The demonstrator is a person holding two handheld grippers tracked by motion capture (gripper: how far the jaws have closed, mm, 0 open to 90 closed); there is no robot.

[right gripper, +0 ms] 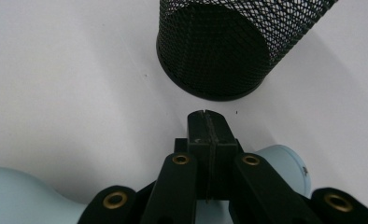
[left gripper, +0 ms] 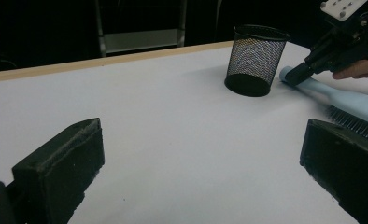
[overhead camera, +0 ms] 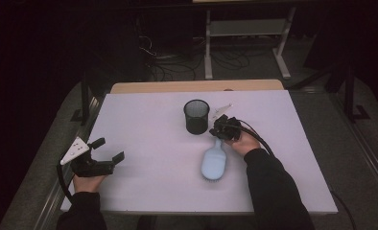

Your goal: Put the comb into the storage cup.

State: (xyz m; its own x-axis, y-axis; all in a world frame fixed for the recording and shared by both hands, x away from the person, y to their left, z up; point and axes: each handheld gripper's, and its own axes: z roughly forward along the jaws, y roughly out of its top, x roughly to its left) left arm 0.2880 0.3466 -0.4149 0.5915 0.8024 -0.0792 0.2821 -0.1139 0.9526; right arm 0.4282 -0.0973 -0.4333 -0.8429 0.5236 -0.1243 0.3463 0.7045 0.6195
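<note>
right of centre in the high view, the right tool (overhead camera: 219, 130) hovers with jaws pressed together, empty, over the pale blue hairbrush's (overhead camera: 214, 163) handle beside the mesh cup (overhead camera: 196, 116). lower left, the left tool (overhead camera: 108, 149) gapes wide, empty, above the surface (overhead camera: 148, 143).

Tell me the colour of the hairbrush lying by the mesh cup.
Pale blue hairbrush with dark bristles, clearest in the high view, beside the black mesh cup.

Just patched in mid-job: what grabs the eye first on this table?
The black mesh cup stands upright near the middle of the white table. Just right of it, the right gripper sits with jaws shut over the handle end of the pale blue hairbrush, which lies flat; whether it grips the handle I cannot tell. The left gripper waits wide open at the left edge.
</note>
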